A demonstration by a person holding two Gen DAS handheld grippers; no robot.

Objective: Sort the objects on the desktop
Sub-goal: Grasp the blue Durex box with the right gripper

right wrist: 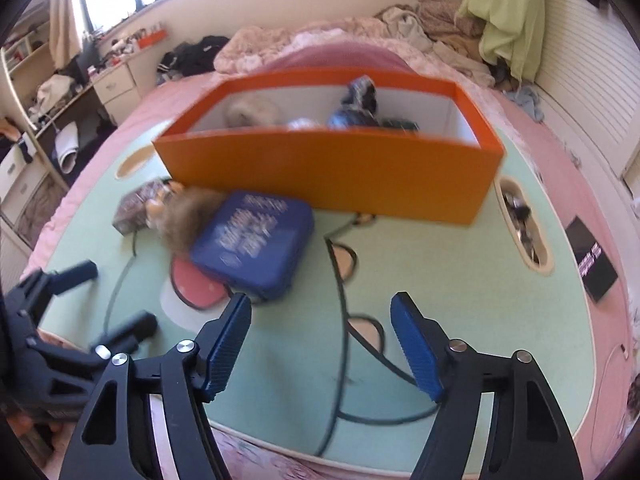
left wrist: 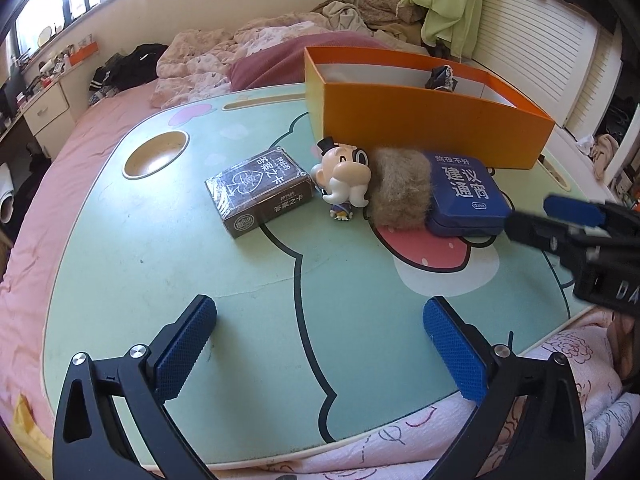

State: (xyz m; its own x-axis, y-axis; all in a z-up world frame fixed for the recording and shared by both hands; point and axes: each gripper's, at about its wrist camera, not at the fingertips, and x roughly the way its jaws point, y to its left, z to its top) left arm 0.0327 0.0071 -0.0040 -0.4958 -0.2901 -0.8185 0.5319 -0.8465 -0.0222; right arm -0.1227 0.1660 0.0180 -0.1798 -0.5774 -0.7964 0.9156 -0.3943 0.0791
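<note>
A: Both grippers empty? What's left?

B: Yes. Left gripper (left wrist: pixel 320 344) and right gripper (right wrist: pixel 320 344) hang with jaws released, grasping nothing. 4 items line the tabletop (left wrist: pixel 160 280) before the orange box (left wrist: pixel 420 120): card deck (left wrist: pixel 258 192), figurine (left wrist: pixel 344 180), fur ball (left wrist: pixel 398 188), blue tin (left wrist: pixel 464 196).

A: Advice?

B: Straddle the tin's narrow sides, clear of the fur.

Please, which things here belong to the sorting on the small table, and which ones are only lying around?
For the job: orange box; card box; moustache figurine; fur ball; blue tin; left tool and right tool, both open and empty.

Just lying about: bedding; green cloth; black card.
</note>
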